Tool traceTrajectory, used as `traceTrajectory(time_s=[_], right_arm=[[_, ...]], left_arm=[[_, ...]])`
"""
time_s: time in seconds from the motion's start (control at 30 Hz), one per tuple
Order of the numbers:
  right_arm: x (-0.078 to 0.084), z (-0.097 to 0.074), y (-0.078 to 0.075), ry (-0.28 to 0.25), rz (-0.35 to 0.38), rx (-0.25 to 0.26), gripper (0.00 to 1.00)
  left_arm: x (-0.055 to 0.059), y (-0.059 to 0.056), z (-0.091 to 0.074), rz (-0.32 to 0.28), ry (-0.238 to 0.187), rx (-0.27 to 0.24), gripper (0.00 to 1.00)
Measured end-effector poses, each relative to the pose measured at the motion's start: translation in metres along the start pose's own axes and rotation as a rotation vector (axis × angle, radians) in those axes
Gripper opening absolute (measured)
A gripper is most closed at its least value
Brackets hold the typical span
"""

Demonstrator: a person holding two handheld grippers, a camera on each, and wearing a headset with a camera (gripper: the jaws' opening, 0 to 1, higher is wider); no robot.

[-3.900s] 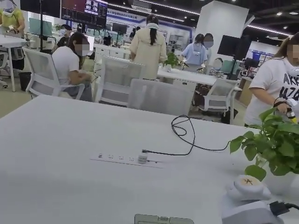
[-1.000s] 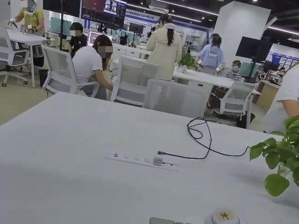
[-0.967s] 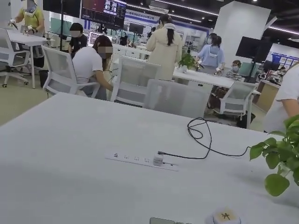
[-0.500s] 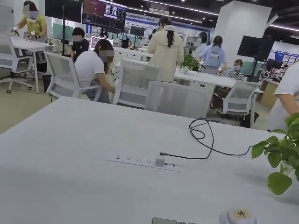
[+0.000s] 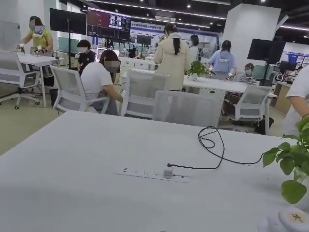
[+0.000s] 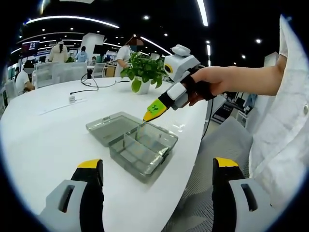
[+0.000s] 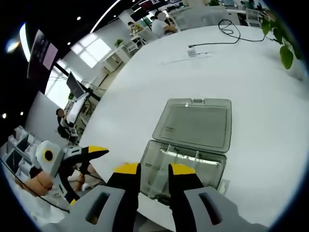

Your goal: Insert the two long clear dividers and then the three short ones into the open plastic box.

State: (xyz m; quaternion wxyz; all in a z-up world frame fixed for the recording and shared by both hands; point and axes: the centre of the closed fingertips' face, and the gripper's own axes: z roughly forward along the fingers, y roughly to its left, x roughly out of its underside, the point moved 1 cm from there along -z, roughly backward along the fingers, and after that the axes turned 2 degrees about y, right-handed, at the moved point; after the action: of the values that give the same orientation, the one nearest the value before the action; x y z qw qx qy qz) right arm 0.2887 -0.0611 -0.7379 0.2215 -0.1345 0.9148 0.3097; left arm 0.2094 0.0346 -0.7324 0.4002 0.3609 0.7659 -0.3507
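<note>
My left gripper [image 6: 157, 164] gaped wide; the right gripper [image 7: 154, 170], nearly closed, hovered over the box [image 6: 137, 166] at the table's [image 6: 43, 135] edge.

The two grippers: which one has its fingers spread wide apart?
The left gripper: its fingers stand far apart, while those of the right gripper sit close together above the open box.
</note>
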Motion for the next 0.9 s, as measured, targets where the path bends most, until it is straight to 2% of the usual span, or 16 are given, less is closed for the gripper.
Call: traceTrajectory(time_s=[0.1, 0.4, 0.47, 0.7, 0.9], right_arm=[[-0.005, -0.010, 0.003, -0.021, -0.021, -0.042, 0.27], [-0.005, -0.036, 0.001, -0.036, -0.125, -0.103, 0.33], [-0.002, -0.042, -0.005, -0.027, -0.171, -0.099, 0.33], [0.004, -0.060, -0.019, -0.008, -0.261, -0.100, 0.40], [0.017, -0.070, -0.032, 0.035, -0.400, -0.089, 0.46]], left_arm=[[-0.003, -0.002, 0.000, -0.002, -0.005, -0.006, 0.96], [-0.004, -0.004, 0.002, -0.002, -0.003, -0.015, 0.97], [-0.004, -0.004, 0.002, -0.002, -0.001, -0.018, 0.98], [-0.002, -0.004, 0.003, 0.003, 0.011, -0.020, 0.98], [-0.003, -0.006, 0.006, 0.010, 0.014, -0.012, 0.98]])
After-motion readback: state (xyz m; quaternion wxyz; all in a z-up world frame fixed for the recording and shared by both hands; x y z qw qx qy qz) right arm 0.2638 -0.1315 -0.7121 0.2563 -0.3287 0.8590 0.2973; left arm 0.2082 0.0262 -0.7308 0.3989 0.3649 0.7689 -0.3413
